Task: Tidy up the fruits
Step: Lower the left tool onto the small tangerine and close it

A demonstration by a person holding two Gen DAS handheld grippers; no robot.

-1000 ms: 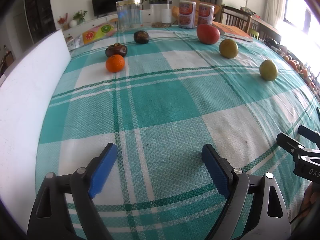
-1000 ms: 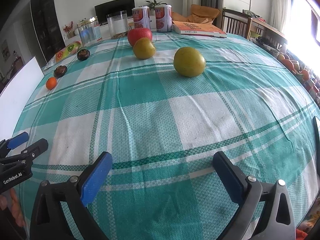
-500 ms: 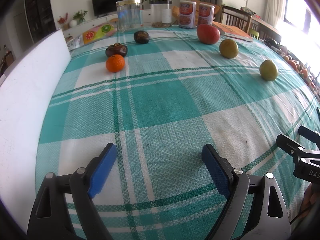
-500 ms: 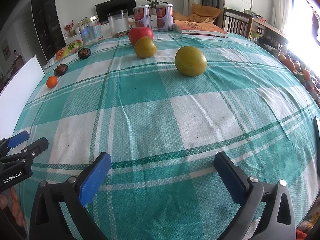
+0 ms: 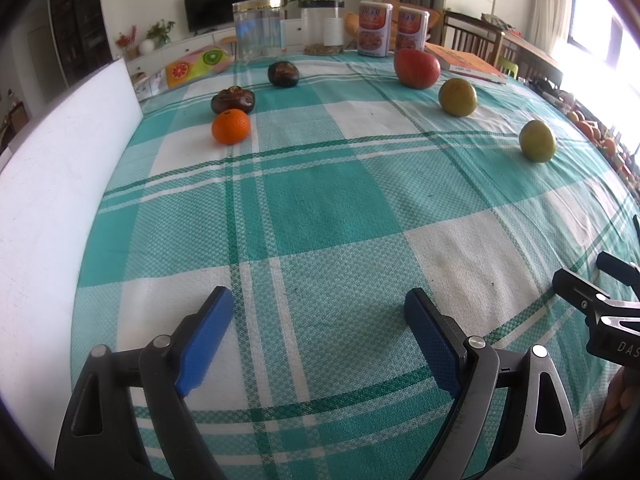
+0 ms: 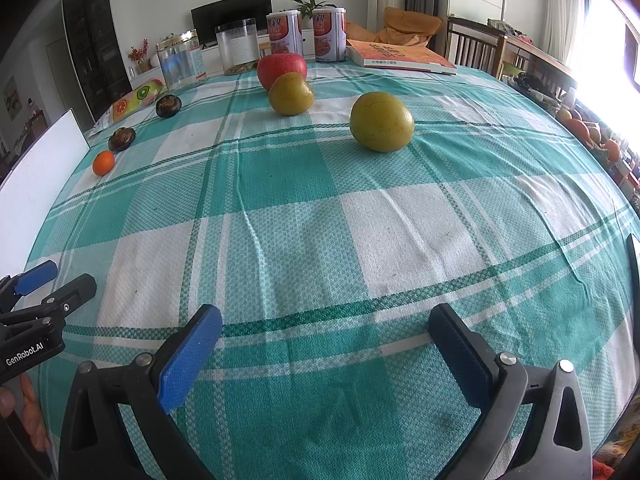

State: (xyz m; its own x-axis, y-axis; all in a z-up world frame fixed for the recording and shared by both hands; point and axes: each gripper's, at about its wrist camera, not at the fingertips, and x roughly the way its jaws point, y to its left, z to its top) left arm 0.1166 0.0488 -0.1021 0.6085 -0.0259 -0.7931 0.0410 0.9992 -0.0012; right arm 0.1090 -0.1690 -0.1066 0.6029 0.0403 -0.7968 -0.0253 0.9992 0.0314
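Observation:
Several fruits lie on the teal checked tablecloth (image 5: 320, 208). An orange mandarin (image 5: 230, 126), two dark mangosteens (image 5: 233, 99) (image 5: 283, 74), a red apple (image 5: 416, 68) and two yellow-green fruits (image 5: 457, 97) (image 5: 537, 141) show in the left wrist view. In the right wrist view the nearest yellow-green fruit (image 6: 381, 121) is ahead, with the other (image 6: 291, 93) and the apple (image 6: 281, 68) behind it. My left gripper (image 5: 320, 312) is open and empty over the near cloth. My right gripper (image 6: 326, 328) is open and empty, well short of the fruit.
A white board (image 5: 48, 184) stands along the table's left edge. Clear jars (image 5: 259, 28), two printed cans (image 5: 374, 28) and an orange book (image 6: 396, 56) stand at the far edge. A fruit-print pack (image 5: 196, 66) lies far left. Chairs and more fruit are beyond the right edge.
The right gripper has risen or pulled back slightly, so the fruits sit a little lower in its view. The left gripper has not moved.

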